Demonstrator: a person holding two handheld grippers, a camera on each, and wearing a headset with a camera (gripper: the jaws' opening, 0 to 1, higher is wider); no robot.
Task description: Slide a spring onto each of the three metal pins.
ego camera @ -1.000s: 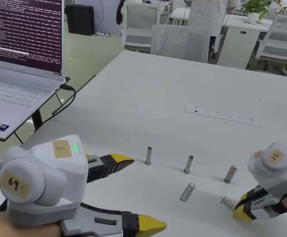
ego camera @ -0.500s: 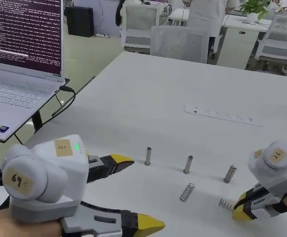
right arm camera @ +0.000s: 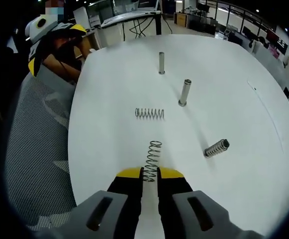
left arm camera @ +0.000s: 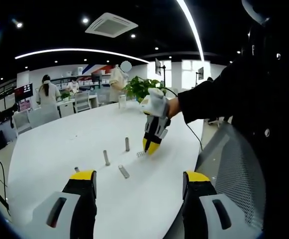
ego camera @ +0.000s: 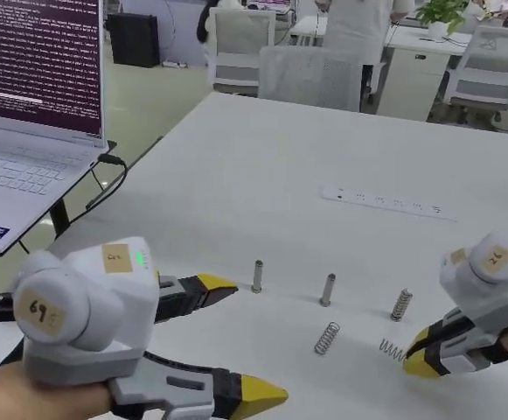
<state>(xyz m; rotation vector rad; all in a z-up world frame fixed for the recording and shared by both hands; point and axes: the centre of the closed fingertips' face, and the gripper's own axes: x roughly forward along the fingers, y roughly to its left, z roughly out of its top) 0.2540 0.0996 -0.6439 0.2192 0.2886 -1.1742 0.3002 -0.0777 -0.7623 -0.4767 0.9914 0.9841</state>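
Our white counter (ego camera: 262, 166) runs away from us toward an office of desks and chairs. A laptop (ego camera: 26, 114) stands open on a separate stand off the counter's left edge, and a white power strip (ego camera: 387, 204) lies flat farther toward the far edge.

We see three metal pins upright in a row close to the near edge. The left pin (ego camera: 257, 276) and the middle pin (ego camera: 327, 290) are bare. The right pin (right arm camera: 226, 143) wears the seated spring (ego camera: 401, 304) coiled around its shaft, and its tip just shows past the coils in the right gripper view.

We find the loose spring (ego camera: 326, 338) on its side on the counter, a little nearer the edge than the middle pin and touching nothing. The pinched spring (ego camera: 392, 350) also lies on the counter, near the right pin but apart from it.

Our right tool (ego camera: 414, 360) is low over the surface by the near edge. Its yellow-tipped jaws are drawn in to a narrow gap with the near end of the pinched spring caught between them, and the rest of the coil stretches out ahead of the jaws.

Our left tool (ego camera: 247, 341) hovers over the near edge to the left of the pins. Its jaws are spread wide with nothing between them, and they point along the row toward the right tool, apart from the pins.
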